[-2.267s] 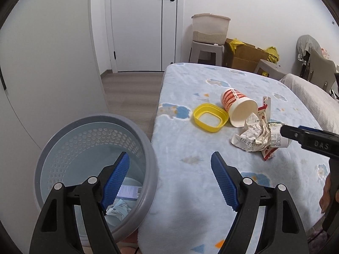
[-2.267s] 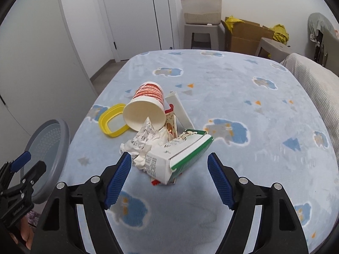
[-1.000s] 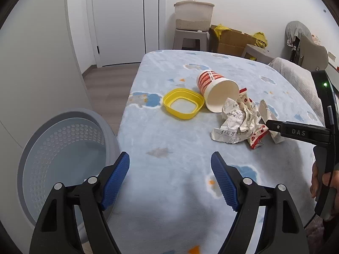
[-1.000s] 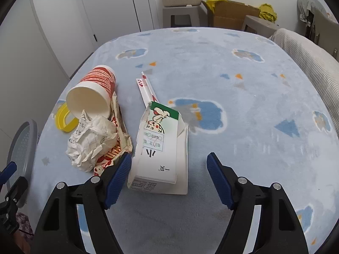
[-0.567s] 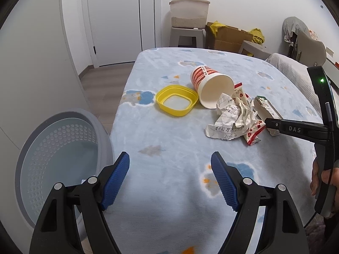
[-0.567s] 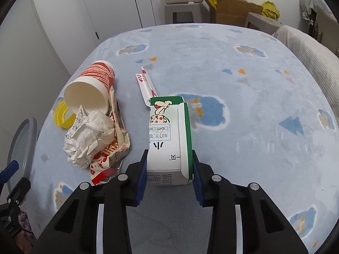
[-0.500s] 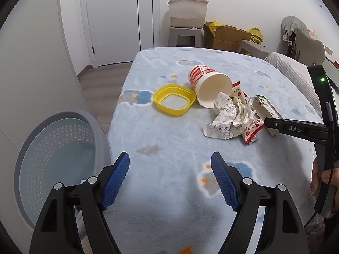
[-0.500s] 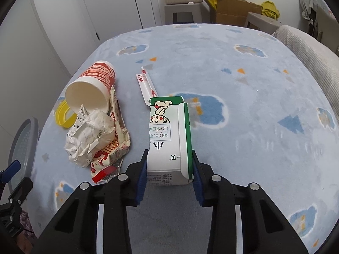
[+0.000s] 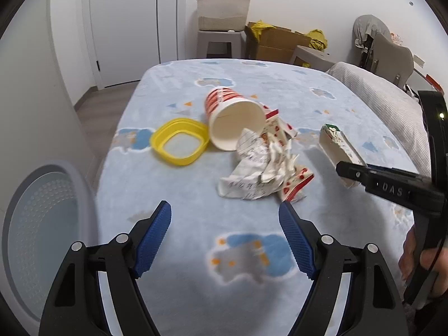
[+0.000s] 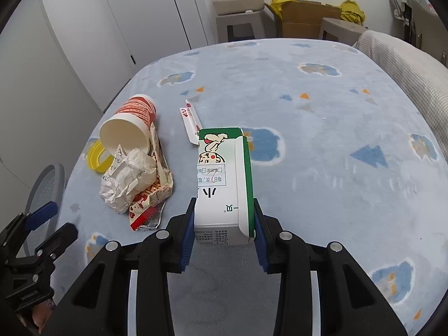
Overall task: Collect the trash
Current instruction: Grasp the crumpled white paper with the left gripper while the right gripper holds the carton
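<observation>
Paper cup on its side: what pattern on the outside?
Red and white bands on the paper cup; plain white inside. Right wrist view shows it best.

A white door (image 9: 131,28) stood behind the blue cloud-patterned surface (image 9: 196,266). A lidded storage bin (image 9: 223,7) sat on a grey stool (image 9: 219,43), beside an open cardboard box (image 9: 277,43).

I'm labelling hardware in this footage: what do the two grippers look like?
Both grippers, left and right, have black angular plastic arms with silver screws and blue ribbed finger pads. The right one's side reads "DAS", with a small green light on its upright part.
</observation>
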`<state>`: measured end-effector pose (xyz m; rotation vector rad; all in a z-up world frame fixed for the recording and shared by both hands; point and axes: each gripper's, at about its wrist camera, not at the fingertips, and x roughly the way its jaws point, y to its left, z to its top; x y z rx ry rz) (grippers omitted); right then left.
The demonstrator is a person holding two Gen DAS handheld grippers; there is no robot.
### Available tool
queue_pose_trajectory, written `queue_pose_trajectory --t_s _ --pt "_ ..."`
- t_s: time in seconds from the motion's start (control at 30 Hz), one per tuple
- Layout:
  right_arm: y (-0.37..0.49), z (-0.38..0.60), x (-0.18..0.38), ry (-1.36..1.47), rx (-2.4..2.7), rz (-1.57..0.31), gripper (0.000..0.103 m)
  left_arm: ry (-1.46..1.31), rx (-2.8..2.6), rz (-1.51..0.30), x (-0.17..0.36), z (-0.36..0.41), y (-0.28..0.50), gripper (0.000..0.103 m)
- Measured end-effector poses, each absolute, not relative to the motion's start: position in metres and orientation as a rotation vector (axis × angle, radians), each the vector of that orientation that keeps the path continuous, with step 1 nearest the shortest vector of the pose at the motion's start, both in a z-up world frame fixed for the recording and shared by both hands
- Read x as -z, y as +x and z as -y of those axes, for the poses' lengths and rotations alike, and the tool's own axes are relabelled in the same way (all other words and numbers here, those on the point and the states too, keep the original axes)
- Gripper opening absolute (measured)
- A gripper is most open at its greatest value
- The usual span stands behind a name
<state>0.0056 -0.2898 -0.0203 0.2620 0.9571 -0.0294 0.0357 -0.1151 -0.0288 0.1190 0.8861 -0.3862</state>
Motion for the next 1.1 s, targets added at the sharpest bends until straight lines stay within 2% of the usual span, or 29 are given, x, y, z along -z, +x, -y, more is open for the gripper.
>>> queue_pose_trajectory --t_s 0.9,0.97,1.03,1.1 --pt "0.004 0.294 0.013 0.266 0.007 -0.945 0.036 0.12 0.531 -1.026 0.052 0.171 0.105 0.076" --pt "0.004 0.294 0.013 0.264 0.007 -0.945 0.036 0.109 0.539 -1.04 0.054 0.171 0.107 0.073" --pt "0.004 0.294 0.013 0.263 0.006 -0.945 0.036 0.104 0.551 -1.054 0.056 0.171 0.108 0.06" --pt "0.004 0.294 0.013 0.264 0.007 -0.944 0.036 0.102 0.548 -1.046 0.056 0.17 0.107 0.057"
